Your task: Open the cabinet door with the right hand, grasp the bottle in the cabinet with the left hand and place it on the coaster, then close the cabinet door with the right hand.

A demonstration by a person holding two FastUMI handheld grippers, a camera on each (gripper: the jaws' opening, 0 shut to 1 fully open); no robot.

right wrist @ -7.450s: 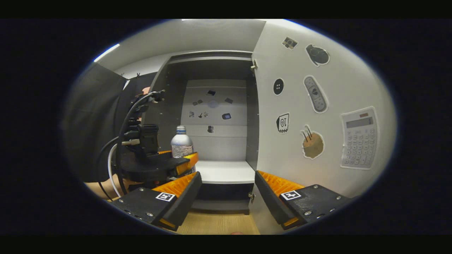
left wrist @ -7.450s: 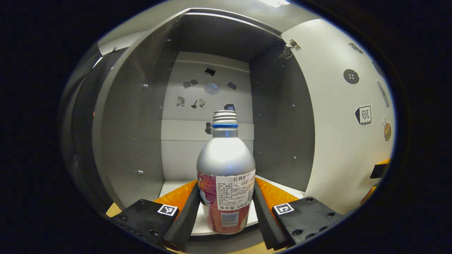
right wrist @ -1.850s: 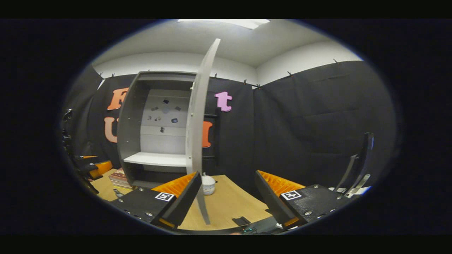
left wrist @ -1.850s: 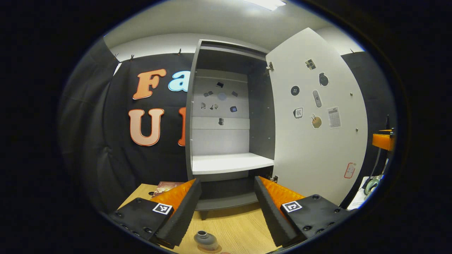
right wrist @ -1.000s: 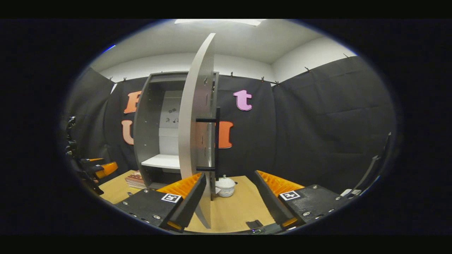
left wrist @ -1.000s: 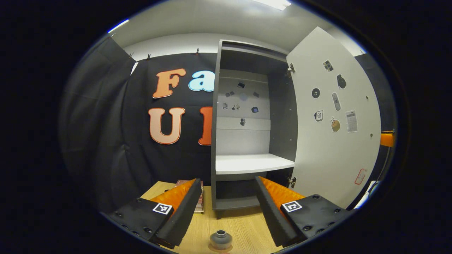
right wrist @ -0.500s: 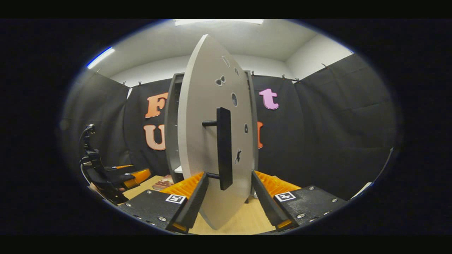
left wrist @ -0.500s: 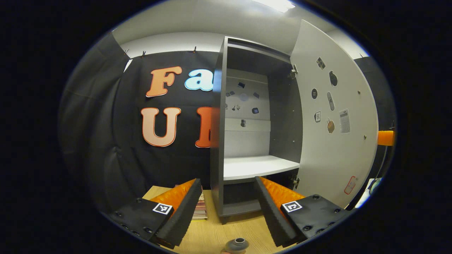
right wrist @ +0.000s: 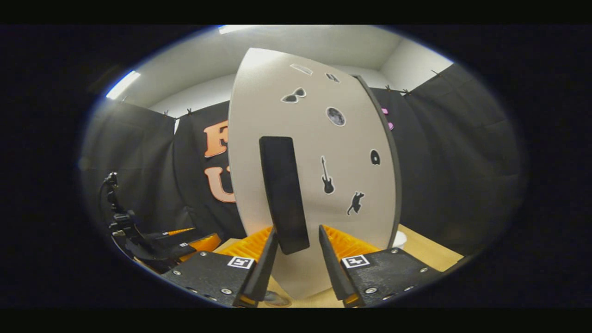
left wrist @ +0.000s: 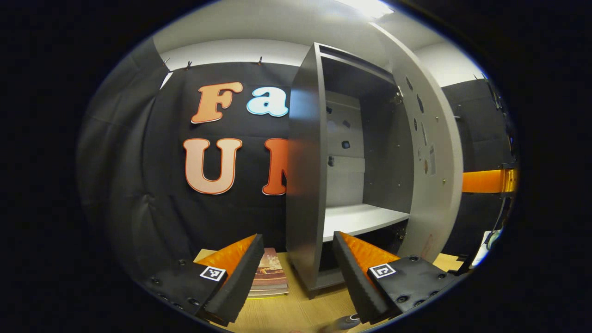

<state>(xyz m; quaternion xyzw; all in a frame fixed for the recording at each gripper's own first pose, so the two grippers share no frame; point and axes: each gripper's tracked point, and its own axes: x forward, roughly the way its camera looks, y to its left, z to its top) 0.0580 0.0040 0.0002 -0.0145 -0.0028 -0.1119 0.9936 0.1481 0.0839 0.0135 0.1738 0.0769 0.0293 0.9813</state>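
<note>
The grey cabinet [left wrist: 305, 185] stands on the wooden table with its shelf [left wrist: 356, 217] bare. Its door [left wrist: 434, 152] is swung partway in. In the right gripper view the door's [right wrist: 333, 152] sticker-covered front faces me. My right gripper [right wrist: 297, 230] is open, its fingers on either side of the lower end of the black handle [right wrist: 282, 185], a small gap left on the right side. My left gripper [left wrist: 297, 237] is open and holds nothing. Just the top of the silver bottle [left wrist: 344, 322] shows at the bottom edge, below the left gripper.
A stack of books [left wrist: 270, 277] lies on the table left of the cabinet. A white pot [right wrist: 397, 238] sits behind the door's right edge. The left gripper [right wrist: 185, 240] and its cables hang at the left of the right gripper view.
The door has swung further toward the cabinet. My right gripper has moved up to the handle and its fingers have narrowed around it. The left gripper has drifted left, away from the bottle.
</note>
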